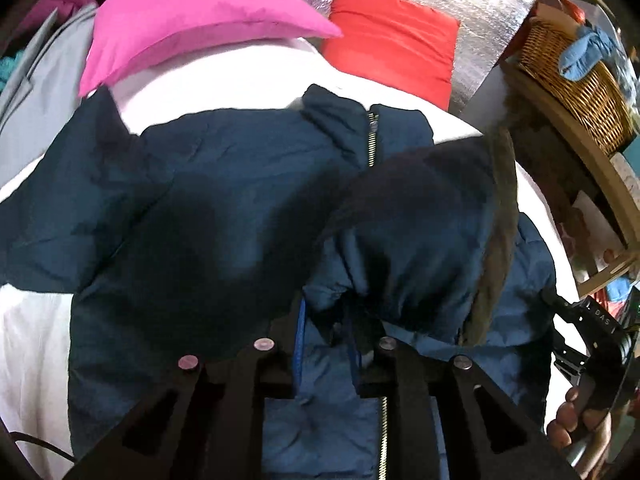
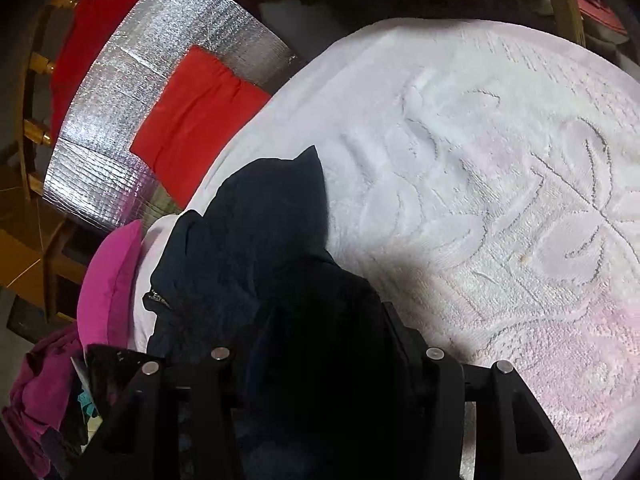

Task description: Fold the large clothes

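We find the navy jacket (image 1: 224, 208) spread on the white embossed bedcover (image 2: 480, 168), directly ahead of both tongs. In the left wrist view the body of the jacket lies roughly flat ahead of the left gripper (image 1: 334, 354), with the zipper (image 1: 374, 136) running away from it toward the collar. A bunched, fur-trimmed part, which we judge to be the hood (image 1: 432, 232), is lifted over the front panel just ahead and to the right of the left gripper.

State of the tongs:
- Left gripper: fabric is gathered between the two fingers and we judge them closed on a fold of the jacket near the hood seam.
- Right gripper (image 2: 324, 364): dark fabric fills the whole space between its fingers and drapes forward from them. We judge it to be gripping the jacket, though the fingertips themselves are hidden by cloth.

Progress, as a judgement: the fold is at an early stage. The hood is being brought over the body, but the sleeve to the left of the left gripper is spread outward, and no neat rectangle is formed. What is left: lay the hood flat, fold in the sleeves, and double the body over.

Beyond the jacket, farther from the tongs, lie a pink pillow (image 1: 192, 20) and a red cushion (image 1: 392, 48); a wicker basket (image 1: 576, 80) stands ahead and right.
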A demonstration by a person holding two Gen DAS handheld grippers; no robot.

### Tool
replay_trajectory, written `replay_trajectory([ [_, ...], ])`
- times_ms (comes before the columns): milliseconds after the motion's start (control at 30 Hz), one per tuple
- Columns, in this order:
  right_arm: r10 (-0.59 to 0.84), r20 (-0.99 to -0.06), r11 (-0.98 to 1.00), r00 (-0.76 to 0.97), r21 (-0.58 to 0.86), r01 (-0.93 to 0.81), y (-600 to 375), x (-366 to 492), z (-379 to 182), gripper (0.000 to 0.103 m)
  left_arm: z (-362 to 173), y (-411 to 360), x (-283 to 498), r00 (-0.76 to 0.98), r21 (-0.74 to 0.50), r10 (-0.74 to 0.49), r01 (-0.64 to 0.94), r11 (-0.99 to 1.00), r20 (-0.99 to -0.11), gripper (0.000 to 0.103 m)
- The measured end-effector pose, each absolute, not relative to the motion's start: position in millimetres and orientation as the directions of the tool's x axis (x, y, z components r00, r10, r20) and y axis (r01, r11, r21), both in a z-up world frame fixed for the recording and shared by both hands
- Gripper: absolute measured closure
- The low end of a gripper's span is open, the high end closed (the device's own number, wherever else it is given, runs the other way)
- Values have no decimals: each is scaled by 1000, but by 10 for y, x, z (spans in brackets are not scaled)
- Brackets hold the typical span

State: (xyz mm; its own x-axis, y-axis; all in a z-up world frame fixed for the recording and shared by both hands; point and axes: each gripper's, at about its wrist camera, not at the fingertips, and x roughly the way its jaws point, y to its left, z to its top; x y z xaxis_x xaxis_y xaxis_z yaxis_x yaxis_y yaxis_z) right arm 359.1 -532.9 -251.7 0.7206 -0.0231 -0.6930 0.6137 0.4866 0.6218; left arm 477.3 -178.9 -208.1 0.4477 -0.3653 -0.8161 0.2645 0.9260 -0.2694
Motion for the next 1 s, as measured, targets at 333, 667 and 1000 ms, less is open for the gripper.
replay_trajectory([
  [333, -31, -697, 500, 716, 609, 615, -5315, 3585, -2515, 49, -2102, -1429, 4815, 495, -233, -305, 203, 951, -814, 64],
  [667, -5, -676, 493, 737, 639, 590, -5328, 3573, -2513, 42, -2292, -1169, 5003, 396, -376, -394, 126, 918, -830, 45],
  [1000, -9, -695, 548, 719, 598, 585, -5286, 3696, -2515, 39, -2331, -1076, 5094, 388, -449, -445, 88, 889, -807, 48],
])
